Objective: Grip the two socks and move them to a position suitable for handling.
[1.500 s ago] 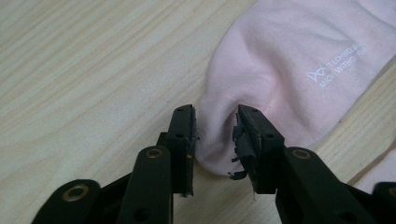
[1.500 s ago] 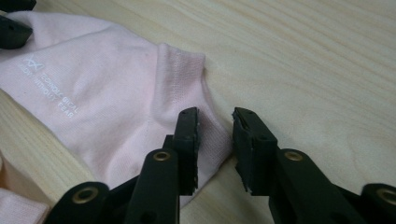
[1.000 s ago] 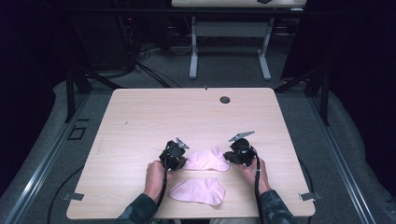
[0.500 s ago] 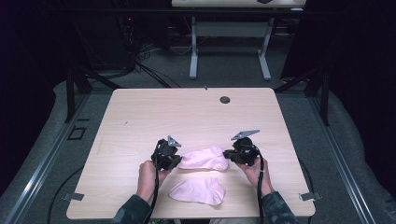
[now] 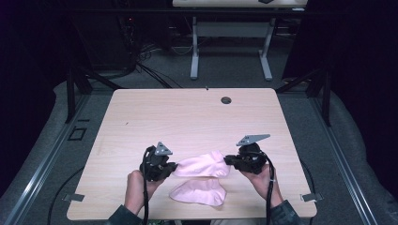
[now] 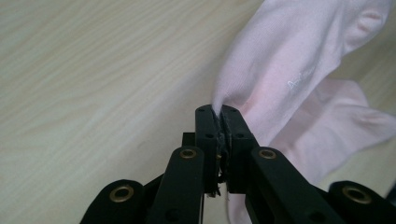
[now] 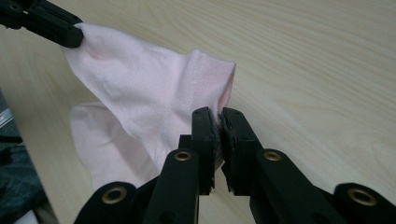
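High view: each claw (image 5: 172,165) (image 5: 228,161) pinches the upper sock (image 5: 202,164), second sock (image 5: 199,192) beneath.

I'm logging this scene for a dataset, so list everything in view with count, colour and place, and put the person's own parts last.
held sock: 1, pale pink, stretched between the two grippers above the table's near middle
lying sock: 1, pale pink, flat on the table near its front edge, below the held one
table: 1, light wood, centre of the high view
grommet hole: 1, dark, near the table's far edge
second table: 1, light top on white legs, behind, across the grey floor
left gripper: 1, black, jaws shut on one end of the held sock
right gripper: 1, black, jaws shut on the sock's other end
hands: 2, left hand, right hand, at the table's front edge
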Available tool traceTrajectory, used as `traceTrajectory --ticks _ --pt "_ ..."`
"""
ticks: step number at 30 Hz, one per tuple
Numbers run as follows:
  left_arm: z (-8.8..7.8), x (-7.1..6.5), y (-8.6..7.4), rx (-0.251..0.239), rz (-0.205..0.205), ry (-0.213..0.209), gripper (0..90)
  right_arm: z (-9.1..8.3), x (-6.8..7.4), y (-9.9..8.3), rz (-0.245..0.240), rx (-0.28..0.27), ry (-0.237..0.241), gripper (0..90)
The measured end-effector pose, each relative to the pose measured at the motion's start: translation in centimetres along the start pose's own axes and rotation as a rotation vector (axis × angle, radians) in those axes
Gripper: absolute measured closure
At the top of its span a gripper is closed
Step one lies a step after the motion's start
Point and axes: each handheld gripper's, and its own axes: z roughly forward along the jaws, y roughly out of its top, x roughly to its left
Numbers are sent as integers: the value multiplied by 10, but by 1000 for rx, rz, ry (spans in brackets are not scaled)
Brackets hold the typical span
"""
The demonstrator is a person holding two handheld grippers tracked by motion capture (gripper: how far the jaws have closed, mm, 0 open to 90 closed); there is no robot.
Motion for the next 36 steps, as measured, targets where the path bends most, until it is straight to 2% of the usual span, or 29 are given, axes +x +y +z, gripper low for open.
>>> traceTrajectory --ticks 2,5,9,12,17,26,30,33,36 --pt "-5 -1 -6 11 -1 -5 871 -4 6 -3 -4 10 7 839" --pt "-10 -4 -14 29 -14 -36 871 -9 15 -9 -3 31 27 839" --pt "-10 -10 -24 51 -8 -32 871 -7 25 -16 -15 64 41 839" --pt "-6 -14 -33 64 -3 -13 870 -2 31 -24 -15 79 55 838" --pt "9 -17 -48 90 -11 -13 868 12 31 -38 0 117 59 836" --pt "28 -20 -57 125 1 -12 848 29 27 -53 25 174 45 828" --pt "30 -20 -59 129 2 0 777 35 25 -57 31 193 48 812" --pt "29 -19 -59 121 5 19 666 37 24 -60 28 202 47 766" --pt "25 -17 -59 108 4 27 458 36 23 -61 30 189 45 704"
